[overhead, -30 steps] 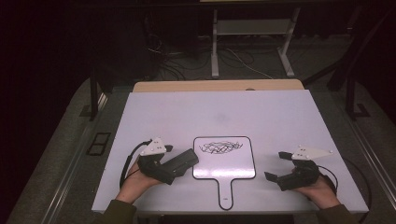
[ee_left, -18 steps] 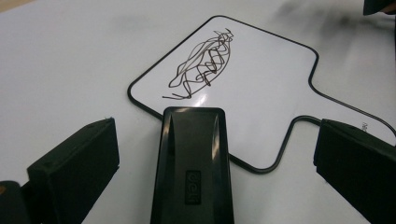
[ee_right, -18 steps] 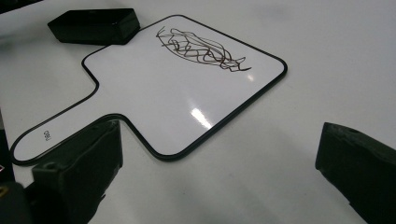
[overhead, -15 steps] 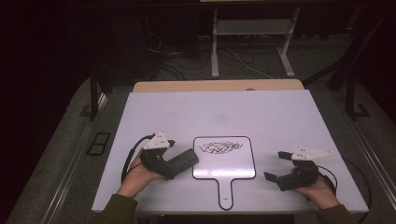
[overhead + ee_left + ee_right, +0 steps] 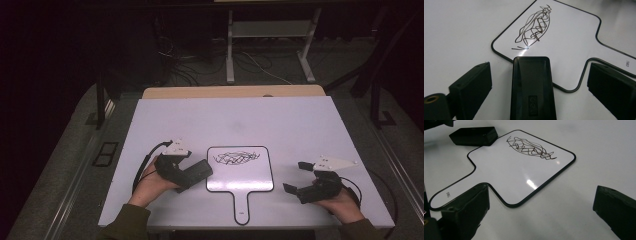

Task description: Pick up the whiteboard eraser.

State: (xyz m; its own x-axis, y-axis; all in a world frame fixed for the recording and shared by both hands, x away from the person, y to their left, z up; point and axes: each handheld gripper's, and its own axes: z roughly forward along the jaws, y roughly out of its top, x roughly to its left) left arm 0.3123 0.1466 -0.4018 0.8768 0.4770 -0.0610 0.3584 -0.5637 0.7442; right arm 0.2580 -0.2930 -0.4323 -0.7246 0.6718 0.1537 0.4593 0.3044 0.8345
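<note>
A small handled whiteboard [image 5: 245, 176] lies flat near the table's front edge, with a black scribble [image 5: 236, 157] on its far half. A black eraser [image 5: 199, 171] rests on the table with its tip at the board's left edge. My left gripper [image 5: 192, 173] is open around the eraser. In the left gripper view the eraser [image 5: 532, 85] lies between the two jaws with a gap on each side, pointing at the scribble [image 5: 535, 27]. My right gripper [image 5: 296, 177] is open and holds nothing, to the right of the board [image 5: 506, 170]. The right gripper view also shows the eraser [image 5: 474, 136] beyond the board.
The white tabletop [image 5: 240, 120] stretches wide beyond the board. A wooden strip [image 5: 230, 92] runs along its far edge. Behind it on the dark floor stand a metal frame [image 5: 270, 30] and loose cables [image 5: 190, 65].
My left gripper has shifted slightly forward and right along the eraser. The right gripper and the whiteboard have stayed in place.
</note>
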